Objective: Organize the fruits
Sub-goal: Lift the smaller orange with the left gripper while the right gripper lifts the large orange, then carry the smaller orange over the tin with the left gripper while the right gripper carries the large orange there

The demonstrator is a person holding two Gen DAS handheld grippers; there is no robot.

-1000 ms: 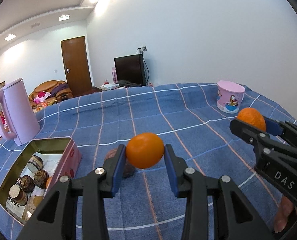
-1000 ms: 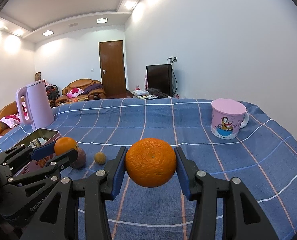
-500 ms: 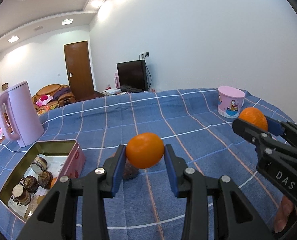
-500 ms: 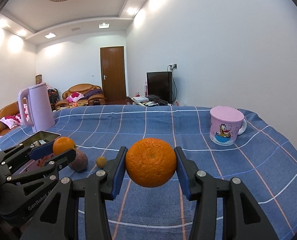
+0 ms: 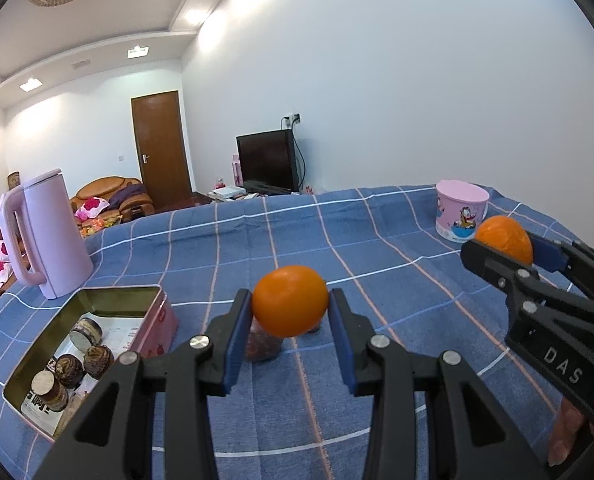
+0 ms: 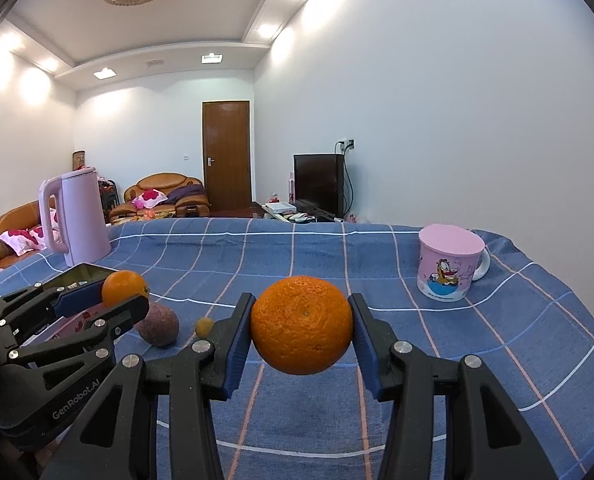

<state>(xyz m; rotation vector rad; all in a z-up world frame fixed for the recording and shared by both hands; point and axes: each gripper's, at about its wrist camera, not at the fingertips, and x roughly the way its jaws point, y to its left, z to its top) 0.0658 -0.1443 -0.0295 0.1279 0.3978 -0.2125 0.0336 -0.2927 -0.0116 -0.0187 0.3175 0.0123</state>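
My left gripper (image 5: 290,312) is shut on a small smooth orange (image 5: 290,306) and holds it above the blue checked tablecloth. My right gripper (image 6: 301,326) is shut on a larger dimpled orange (image 6: 301,325), also held above the cloth. Each gripper shows in the other's view: the right one (image 5: 509,246) at the right, the left one (image 6: 121,292) at the left. A purple-brown passion fruit (image 6: 157,324) and a small yellow fruit (image 6: 204,326) lie on the cloth; in the left wrist view the passion fruit (image 5: 263,346) is partly hidden behind the held orange.
An open pink tin (image 5: 159,312) with several round brown items stands at the left. A pink kettle (image 5: 47,240) stands behind it. A pink cartoon mug (image 6: 449,266) with a lid stands at the far right. The table's far edge faces a room with a sofa and TV.
Both grippers have risen and tilted up a little, so the table sits lower in both views. Both still hold their oranges.
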